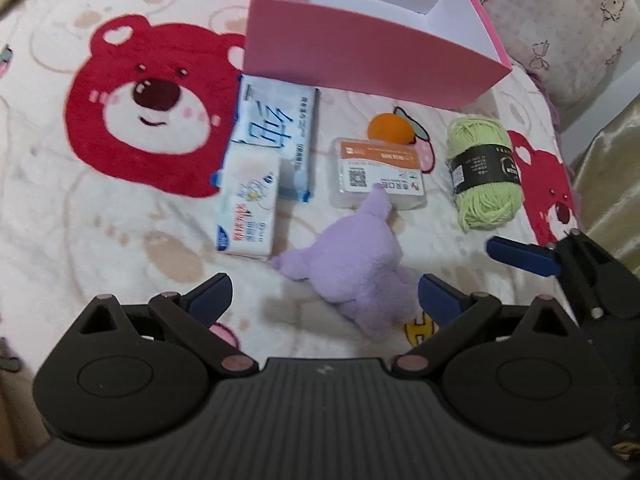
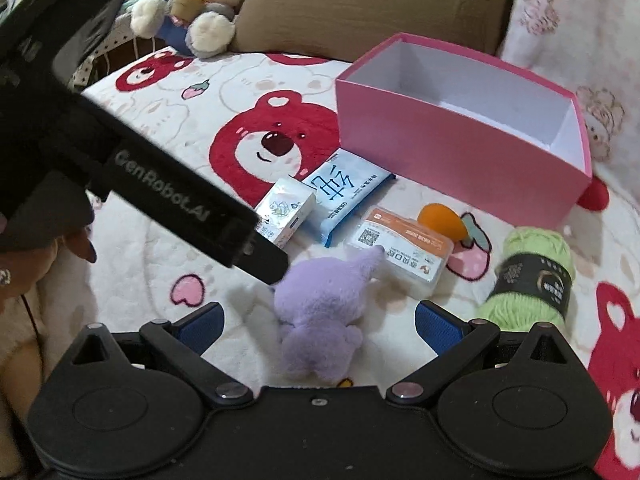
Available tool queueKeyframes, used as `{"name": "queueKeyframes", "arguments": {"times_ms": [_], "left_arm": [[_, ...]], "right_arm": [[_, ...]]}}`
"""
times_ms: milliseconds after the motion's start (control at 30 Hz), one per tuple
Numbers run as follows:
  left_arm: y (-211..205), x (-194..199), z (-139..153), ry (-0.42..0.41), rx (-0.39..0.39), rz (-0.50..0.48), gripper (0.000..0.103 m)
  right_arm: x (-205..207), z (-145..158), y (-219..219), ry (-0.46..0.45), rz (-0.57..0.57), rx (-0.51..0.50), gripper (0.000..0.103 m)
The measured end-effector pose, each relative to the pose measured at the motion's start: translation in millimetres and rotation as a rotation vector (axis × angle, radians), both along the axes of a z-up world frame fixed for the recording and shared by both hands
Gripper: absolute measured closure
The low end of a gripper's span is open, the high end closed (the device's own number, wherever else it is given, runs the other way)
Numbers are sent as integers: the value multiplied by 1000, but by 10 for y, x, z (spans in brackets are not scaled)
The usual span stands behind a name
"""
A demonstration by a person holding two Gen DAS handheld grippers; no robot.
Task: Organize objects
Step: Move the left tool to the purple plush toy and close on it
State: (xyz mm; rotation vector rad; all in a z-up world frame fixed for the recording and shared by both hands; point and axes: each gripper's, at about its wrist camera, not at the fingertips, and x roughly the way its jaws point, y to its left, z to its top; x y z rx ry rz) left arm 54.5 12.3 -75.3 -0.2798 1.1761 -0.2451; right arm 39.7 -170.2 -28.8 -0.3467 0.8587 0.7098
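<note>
Both tongs seen spread wide, nothing pinched. Purple plush toy (image 1: 356,272) lying on bear-print blanket (image 1: 120,216), between blue pads of left tongs (image 1: 324,300); likewise framed by right tongs (image 2: 318,326). Plush ear resting on clear plastic case (image 1: 378,174). Orange sponge (image 1: 390,128) just behind case. Green yarn ball (image 1: 482,174) to right; two tissue packs (image 1: 264,164) to left. Pink box (image 1: 360,56) open, white inside, set behind items.

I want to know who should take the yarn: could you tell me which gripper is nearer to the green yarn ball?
Right. The right gripper has the green yarn ball just beside its right finger; the left gripper sits further left, beyond the purple plush toy.
</note>
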Motion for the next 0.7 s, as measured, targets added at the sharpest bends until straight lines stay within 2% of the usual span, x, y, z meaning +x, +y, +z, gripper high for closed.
{"name": "queueKeyframes", "arguments": {"times_ms": [200,367,500,633,667,700], "left_arm": [[-49,4,-177,-65,-37,2,4],[-85,-4,-292,-110,-54,-16,6],[-54,7,-418,-74,-84,1,10],[-19,-7,-530,-65,-125,21,20],[-14,-5,-565,-56,-137,26,28],[-13,0,-601,-42,-156,26,33]], "right_arm": [[-4,-352,70,-26,31,19,2],[1,-588,155,-43,28,-18,5],[-46,-671,218,-57,36,-83,11],[-143,-664,219,-103,13,-74,13],[-134,-673,211,-96,-3,-69,14],[-119,-685,204,-86,-18,-67,21]]}}
